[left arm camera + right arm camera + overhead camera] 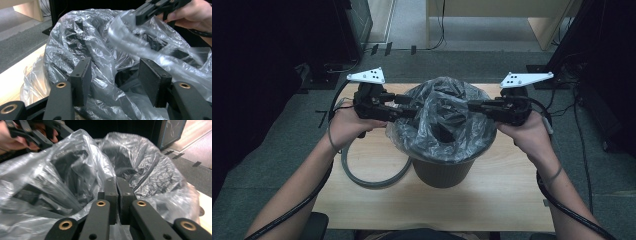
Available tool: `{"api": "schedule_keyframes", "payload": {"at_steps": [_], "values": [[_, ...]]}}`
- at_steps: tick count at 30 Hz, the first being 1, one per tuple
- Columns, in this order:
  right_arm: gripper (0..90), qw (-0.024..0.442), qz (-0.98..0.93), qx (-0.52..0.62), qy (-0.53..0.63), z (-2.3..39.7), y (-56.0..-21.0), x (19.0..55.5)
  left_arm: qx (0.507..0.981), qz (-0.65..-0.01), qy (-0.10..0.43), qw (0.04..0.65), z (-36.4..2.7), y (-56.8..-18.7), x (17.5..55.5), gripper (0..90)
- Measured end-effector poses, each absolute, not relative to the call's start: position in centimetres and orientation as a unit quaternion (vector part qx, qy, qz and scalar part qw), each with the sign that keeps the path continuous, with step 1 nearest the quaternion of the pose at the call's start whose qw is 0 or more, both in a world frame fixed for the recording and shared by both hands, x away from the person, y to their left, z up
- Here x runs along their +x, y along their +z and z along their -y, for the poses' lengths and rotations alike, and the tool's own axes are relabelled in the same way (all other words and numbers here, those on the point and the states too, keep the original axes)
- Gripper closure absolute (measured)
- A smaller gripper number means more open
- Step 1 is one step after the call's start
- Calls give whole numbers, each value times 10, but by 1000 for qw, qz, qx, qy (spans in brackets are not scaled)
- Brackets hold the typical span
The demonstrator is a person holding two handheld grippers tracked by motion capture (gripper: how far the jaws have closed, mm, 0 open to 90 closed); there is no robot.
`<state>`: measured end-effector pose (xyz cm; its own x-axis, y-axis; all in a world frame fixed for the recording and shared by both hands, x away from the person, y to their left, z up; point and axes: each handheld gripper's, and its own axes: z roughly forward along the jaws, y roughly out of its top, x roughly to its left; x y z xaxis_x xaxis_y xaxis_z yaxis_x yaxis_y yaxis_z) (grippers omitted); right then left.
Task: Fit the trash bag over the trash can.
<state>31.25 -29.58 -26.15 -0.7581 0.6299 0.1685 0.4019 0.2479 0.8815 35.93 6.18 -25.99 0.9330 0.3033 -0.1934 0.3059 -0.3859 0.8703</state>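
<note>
Wooden table (362, 200) carries dark bin (443, 172), clear bag (447, 120) lining it. We hold left claw (113, 80) wide around bag's rim; right claw (117, 195) pinches bag film opposite.

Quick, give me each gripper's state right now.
Left gripper: open, plastic bag between its jaws.
Right gripper: shut on the plastic bag.

Bin hogs the middle, edges are free

Crinkly plastic bag (439, 117) balloons over the bin (442, 172) mouth; grey hose loop (372, 177) blocks 8 o'clock, while the surface (507, 200) at 4 to 6 o'clock is passable.
</note>
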Motion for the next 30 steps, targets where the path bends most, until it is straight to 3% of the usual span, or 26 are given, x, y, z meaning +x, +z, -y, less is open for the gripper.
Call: {"api": "schedule_keyframes", "payload": {"at_steps": [18, 30], "values": [[892, 101, -769, 338, 533, 337, -269, 267, 830, -161, -17, 534, -67, -264, 321, 437], [898, 86, -781, 328, 524, 343, -278, 239, 830, -160, -32, 534, -71, -268, 303, 444]]}}
